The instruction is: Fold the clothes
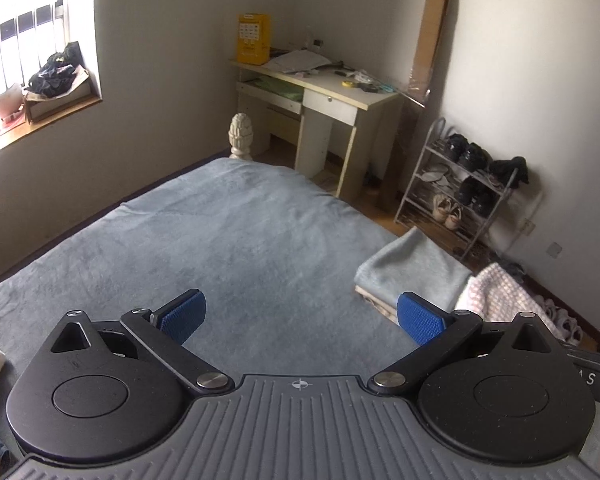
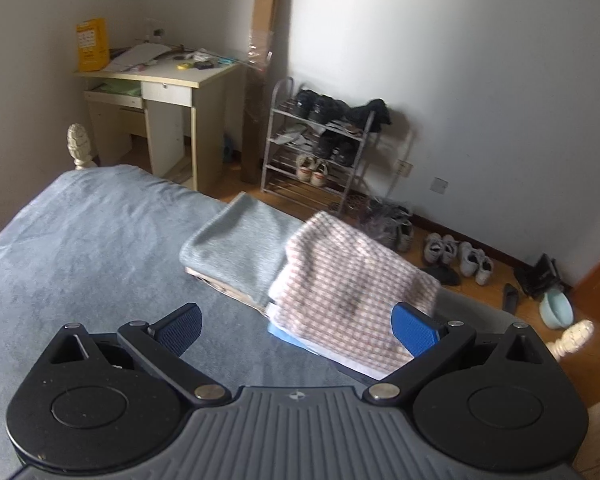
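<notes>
While both tools hang above it, we note the wide blue-grey fleece bedspread [image 1: 228,240] filling the lower half of each view, slightly creased, with nothing between the fingers of either tool. Beyond its far edge stands a pale wooden desk [image 2: 172,96] strewn with papers, a yellow box [image 1: 254,39] upright at its back corner. Right of the desk we see a grey wire shoe rack [image 2: 312,152] holding dark and light shoes, and more loose shoes on the wooden floor by the wall. At the bed's right-hand edge lie the clothes: a folded pale grey-blue fleece garment [image 2: 240,248] resting on a thin tan layer, and just beside it, overlapping its near end, a folded pink-and-white checked garment [image 2: 348,284] on top of a light blue piece. A carved cream bedpost finial [image 1: 240,136] rises at the far corner. We record the left gripper [image 1: 300,316] with its blue pads spread wide, clear of the cloth. The right gripper [image 2: 296,326] is likewise spread, its right pad in front of the checked garment's near edge; contact we cannot tell.
</notes>
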The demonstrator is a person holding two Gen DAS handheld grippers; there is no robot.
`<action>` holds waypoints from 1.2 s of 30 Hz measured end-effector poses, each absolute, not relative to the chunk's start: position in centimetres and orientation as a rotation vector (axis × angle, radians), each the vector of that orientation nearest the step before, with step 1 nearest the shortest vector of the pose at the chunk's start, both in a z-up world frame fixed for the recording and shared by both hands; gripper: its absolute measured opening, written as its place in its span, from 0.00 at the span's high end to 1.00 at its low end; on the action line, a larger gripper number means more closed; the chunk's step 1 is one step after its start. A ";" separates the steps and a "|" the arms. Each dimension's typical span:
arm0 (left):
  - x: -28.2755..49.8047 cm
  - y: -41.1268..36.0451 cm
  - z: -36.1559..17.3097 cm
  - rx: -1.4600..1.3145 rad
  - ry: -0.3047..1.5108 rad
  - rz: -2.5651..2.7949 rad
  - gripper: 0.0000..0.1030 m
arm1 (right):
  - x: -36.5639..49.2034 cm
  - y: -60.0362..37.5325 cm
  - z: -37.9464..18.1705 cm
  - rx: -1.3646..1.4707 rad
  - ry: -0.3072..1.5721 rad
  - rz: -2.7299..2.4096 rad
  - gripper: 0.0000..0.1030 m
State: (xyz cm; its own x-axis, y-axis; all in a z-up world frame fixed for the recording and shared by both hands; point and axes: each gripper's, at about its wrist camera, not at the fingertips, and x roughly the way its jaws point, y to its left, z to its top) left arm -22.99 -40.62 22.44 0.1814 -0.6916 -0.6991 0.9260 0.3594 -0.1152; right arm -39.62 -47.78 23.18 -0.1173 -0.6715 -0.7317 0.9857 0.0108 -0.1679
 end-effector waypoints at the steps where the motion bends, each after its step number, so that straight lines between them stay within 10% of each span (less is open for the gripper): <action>1: -23.5 -40.4 22.2 0.377 0.758 -1.187 0.00 | -40.0 -47.6 23.1 0.531 0.790 -1.535 0.00; 36: -26.9 -37.2 19.6 0.470 0.849 -1.250 0.00 | -42.6 -44.5 22.3 0.611 0.872 -1.610 0.00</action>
State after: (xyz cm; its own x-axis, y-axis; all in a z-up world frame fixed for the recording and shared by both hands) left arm -26.93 -37.23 19.57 0.0769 -0.6285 -0.7740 0.9511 0.2791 -0.1321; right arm -42.59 -44.46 22.26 -0.2163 -0.5878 -0.7796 0.9741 -0.0760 -0.2130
